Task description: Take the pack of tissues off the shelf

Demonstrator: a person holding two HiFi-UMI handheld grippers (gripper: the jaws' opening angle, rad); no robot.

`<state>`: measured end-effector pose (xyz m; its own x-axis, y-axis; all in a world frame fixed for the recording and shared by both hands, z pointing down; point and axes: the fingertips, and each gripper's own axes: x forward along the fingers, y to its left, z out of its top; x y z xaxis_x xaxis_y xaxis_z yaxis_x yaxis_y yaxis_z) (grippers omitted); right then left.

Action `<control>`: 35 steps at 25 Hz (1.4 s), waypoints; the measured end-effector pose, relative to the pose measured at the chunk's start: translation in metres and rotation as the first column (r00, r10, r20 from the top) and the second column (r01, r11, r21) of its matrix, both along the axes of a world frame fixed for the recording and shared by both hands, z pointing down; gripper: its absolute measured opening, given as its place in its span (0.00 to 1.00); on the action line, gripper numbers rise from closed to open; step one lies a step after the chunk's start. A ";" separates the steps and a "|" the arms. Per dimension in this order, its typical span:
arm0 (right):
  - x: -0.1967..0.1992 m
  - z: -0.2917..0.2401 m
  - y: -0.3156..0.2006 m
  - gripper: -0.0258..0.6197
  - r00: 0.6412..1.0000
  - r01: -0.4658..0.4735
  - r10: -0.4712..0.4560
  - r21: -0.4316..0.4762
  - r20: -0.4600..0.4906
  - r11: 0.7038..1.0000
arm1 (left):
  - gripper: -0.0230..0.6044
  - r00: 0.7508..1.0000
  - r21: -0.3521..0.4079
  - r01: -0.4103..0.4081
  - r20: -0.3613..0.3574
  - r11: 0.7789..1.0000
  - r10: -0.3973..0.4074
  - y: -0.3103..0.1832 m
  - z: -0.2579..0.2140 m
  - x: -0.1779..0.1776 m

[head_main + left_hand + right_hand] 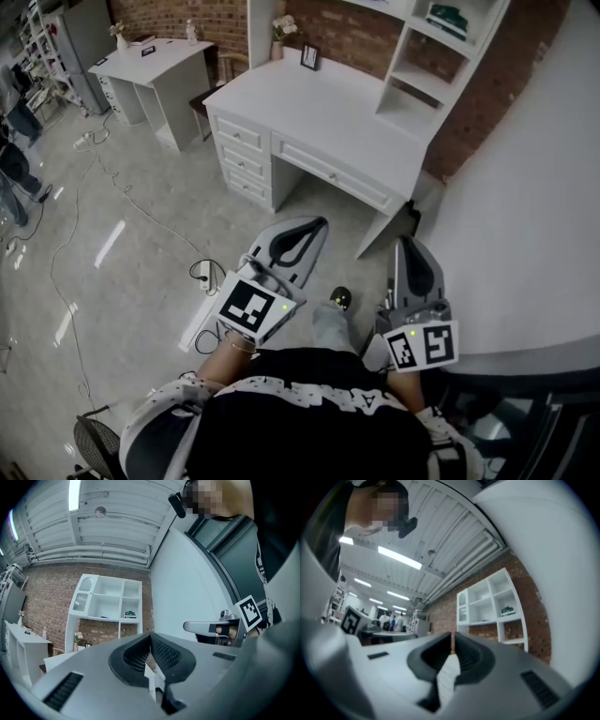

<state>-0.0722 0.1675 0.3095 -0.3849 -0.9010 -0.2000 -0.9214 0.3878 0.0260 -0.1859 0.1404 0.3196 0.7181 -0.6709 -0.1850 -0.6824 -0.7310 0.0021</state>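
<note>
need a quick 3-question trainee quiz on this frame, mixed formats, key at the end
1. True or false: the left gripper and the right gripper are both shut with nothing between their jaws.
2. The pack of tissues sits: A on the desktop, B in a compartment of the shelf, C on the floor.
3. Fill in: the wall behind the shelf is made of ___.

Key: 1 true; 2 B; 3 brick.
</note>
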 end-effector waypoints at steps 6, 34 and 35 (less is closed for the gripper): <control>0.016 0.005 -0.049 0.09 1.000 0.021 -0.021 0.019 0.012 1.000 | 0.09 0.998 0.027 0.036 0.055 0.999 -0.037 -0.042 0.004 0.011; 0.178 0.000 -0.286 0.09 1.000 0.014 -0.014 -0.025 0.014 1.000 | 0.10 0.994 -0.006 0.059 0.097 0.998 -0.058 -0.281 -0.009 0.161; 0.186 0.002 -0.292 0.09 1.000 0.007 -0.007 -0.028 0.017 1.000 | 0.10 0.993 0.002 0.055 0.106 0.998 -0.055 -0.288 -0.009 0.168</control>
<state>0.1138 -0.1244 0.3110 -0.3879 -0.9036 -0.1815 -0.9189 0.3945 -0.0003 -0.0183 -0.1475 0.3110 0.6956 -0.7101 -0.1090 -0.7180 -0.6923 -0.0721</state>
